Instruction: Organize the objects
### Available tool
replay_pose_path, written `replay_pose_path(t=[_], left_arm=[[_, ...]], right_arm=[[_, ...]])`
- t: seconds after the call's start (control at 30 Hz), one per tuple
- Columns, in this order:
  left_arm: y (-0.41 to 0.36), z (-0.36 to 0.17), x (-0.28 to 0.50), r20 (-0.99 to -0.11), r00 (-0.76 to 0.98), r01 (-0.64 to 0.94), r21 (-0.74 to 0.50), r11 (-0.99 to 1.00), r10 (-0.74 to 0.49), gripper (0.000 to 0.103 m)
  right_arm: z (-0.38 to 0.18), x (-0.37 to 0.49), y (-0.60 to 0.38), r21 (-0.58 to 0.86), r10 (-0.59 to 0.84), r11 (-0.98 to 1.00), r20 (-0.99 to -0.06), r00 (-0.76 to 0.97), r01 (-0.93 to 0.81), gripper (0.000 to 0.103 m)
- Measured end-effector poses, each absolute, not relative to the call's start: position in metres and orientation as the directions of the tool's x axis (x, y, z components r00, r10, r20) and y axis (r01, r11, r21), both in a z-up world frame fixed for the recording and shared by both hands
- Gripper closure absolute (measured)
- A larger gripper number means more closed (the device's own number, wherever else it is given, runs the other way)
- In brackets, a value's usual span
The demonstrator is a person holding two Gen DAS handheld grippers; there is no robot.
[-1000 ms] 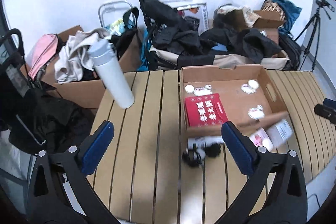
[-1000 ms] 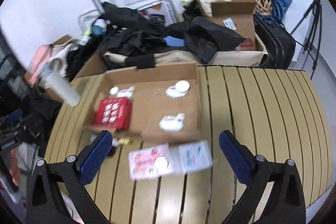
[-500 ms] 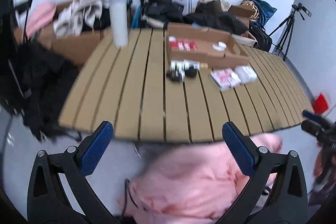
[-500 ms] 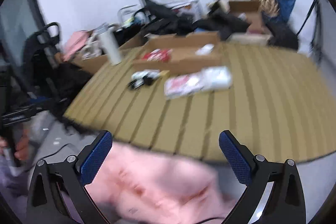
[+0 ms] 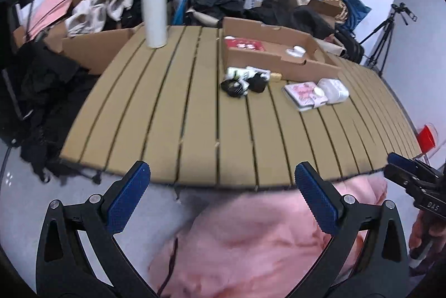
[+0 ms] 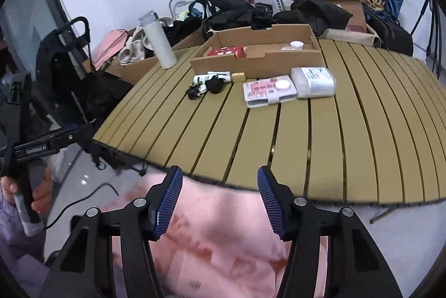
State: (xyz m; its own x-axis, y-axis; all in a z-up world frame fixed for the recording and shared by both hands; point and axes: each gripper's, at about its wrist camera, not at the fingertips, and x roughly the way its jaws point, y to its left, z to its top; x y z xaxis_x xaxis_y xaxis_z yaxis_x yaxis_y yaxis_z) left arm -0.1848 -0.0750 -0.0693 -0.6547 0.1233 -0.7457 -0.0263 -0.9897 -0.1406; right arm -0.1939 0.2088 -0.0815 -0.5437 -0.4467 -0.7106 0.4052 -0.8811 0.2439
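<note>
A cluttered storeroom or makeshift recording room is suggested: bags [image 6: 390, 27], boxes [image 6: 345, 5], a tripod [image 5: 387, 27] and clothes [image 5: 106, 5] are piled behind a slatted table [image 6: 320, 136].

light: bright, even, soft shadows | edges: fisheye bend, dark vignette | blur: near pink fabric [image 5: 264, 242]

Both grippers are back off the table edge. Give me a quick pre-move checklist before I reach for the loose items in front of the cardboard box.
1. Left gripper open, empty: ok.
2. Right gripper open, empty: ok.
3. Pink packet and clear packet in plain sight: ok.
4. Path across table free: ok.
5. Room in cardboard box: ok.
6. Black cable tangled with the white tube: cannot tell.
</note>
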Motion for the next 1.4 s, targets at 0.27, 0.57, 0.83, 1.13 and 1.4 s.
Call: replay_pose_path(t=[0.27, 0.57, 0.83, 1.13, 1.4], left_arm=[[-0.059, -0.113, -0.313, -0.746, -0.641, -0.047, -0.194, -0.980, 0.178, 0.002], [-0.039, -0.178, -0.394, -0.813, -0.580, -0.057, -0.027, -0.998, 0.056, 0.050], [-0.068, -0.175, -0.351, -0.815, -0.562, -0.039, -0.143, -0.989, 0.140, 0.076], [-0.096, -0.165, -0.310, -0.806, -0.570, 0.003, -0.197, -0.980, 0.160, 0.076], [-0.082, -0.131, -0.268, -0.777, -0.589, -0.032, -0.255, -0.966, 0.224, 0.076]], right_arm=[[-0.099, -0.263, 0.179, 0.299, -0.463, -0.878, -0.732, -0.500, 0.374, 0.043], [-0.122, -0.312, 0.151, 0.305, -0.470, -0.867, -0.764, -0.442, 0.395, 0.043], [-0.139, -0.361, 0.104, 0.213, -0.443, -0.856, -0.771, -0.458, 0.471, 0.043], [-0.180, -0.411, 0.048, 0.146, -0.335, -0.907, -0.820, -0.464, 0.396, 0.069], [-0.140, -0.317, 0.114, 0.210, -0.415, -0.878, -0.780, -0.467, 0.429, 0.070]])
